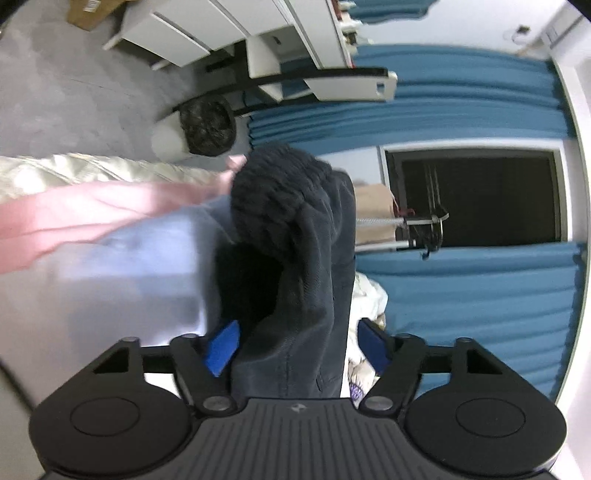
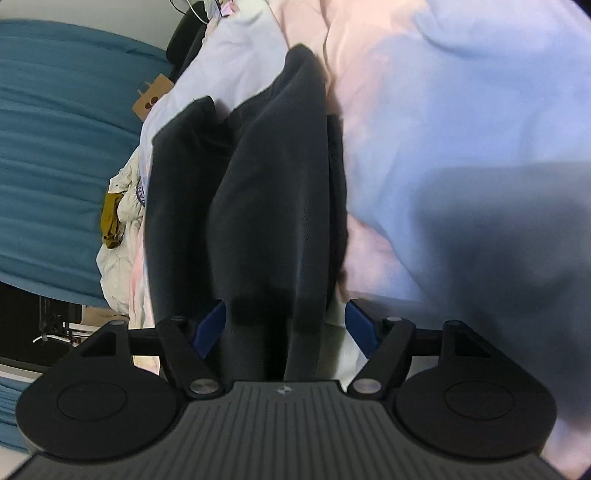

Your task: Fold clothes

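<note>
A dark navy garment [image 1: 291, 266] with a ribbed cuff or hem hangs bunched between the blue pads of my left gripper [image 1: 297, 345], which is shut on it. The same navy garment [image 2: 273, 206] runs in long folds through my right gripper [image 2: 286, 325], which is also shut on it. Both views are tilted sideways. The garment is held over a pink and light-blue bedsheet [image 2: 424, 129]. The fingertips are hidden by the cloth.
A pile of white and mustard clothes [image 2: 118, 221] lies at the bed's edge. Teal curtains [image 1: 461, 110] and a dark window [image 1: 480, 195] stand behind. A white desk [image 1: 236, 33], a chair and a bin [image 1: 207, 127] are on the grey floor.
</note>
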Motion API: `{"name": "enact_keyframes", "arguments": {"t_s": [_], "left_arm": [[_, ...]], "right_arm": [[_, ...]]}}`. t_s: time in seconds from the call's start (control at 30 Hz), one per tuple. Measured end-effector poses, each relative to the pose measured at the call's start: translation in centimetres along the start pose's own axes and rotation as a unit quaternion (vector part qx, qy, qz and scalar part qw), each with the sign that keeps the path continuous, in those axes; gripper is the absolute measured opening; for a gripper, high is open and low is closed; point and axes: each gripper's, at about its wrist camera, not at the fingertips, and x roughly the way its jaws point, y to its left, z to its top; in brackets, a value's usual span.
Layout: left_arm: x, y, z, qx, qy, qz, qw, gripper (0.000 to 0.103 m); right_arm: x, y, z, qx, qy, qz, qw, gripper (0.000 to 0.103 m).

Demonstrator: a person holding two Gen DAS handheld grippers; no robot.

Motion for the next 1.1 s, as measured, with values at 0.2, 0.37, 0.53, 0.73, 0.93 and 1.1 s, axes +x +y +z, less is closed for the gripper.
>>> {"name": "enact_keyframes", "arguments": {"t_s": [0.2,0.37,0.53,0.73,0.93,1.1], "left_arm": [[2.8,-1.0,-0.1,0.054,0.005,0.016,0.9984,0.011],[1.6,-3.6,-0.5,0.099,-0.021,-0.028,0.9945,0.004],[-0.4,-6.8,-1.0,0.146,-0.055,-0.097,0.9829,0.003],[-0.7,-7.9,-0.8,0.164,-0.068,-0.115,0.9774,0.003],[1.0,-6.3,0.4,0.145,-0.052,-0.072,0.9854,0.005],[2.4,-5.0,1.4,0.129,-0.038,-0.035,0.9902,0.024]], "right_arm": [[2.0,0.7,0.5,-0.032,-0.005,0.014,0.999,0.075],[0.4,2.0,-0.6,-0.066,-0.035,0.008,0.997,0.014],[-3.7,4.0,-2.1,-0.087,-0.075,0.071,0.991,0.009],[-10.1,8.2,-4.8,-0.199,-0.199,0.195,0.94,0.008],[-12.6,9.0,-5.5,-0.222,-0.257,0.174,0.924,0.008],[-7.8,8.4,-4.4,-0.185,-0.177,0.09,0.962,0.008]]}}
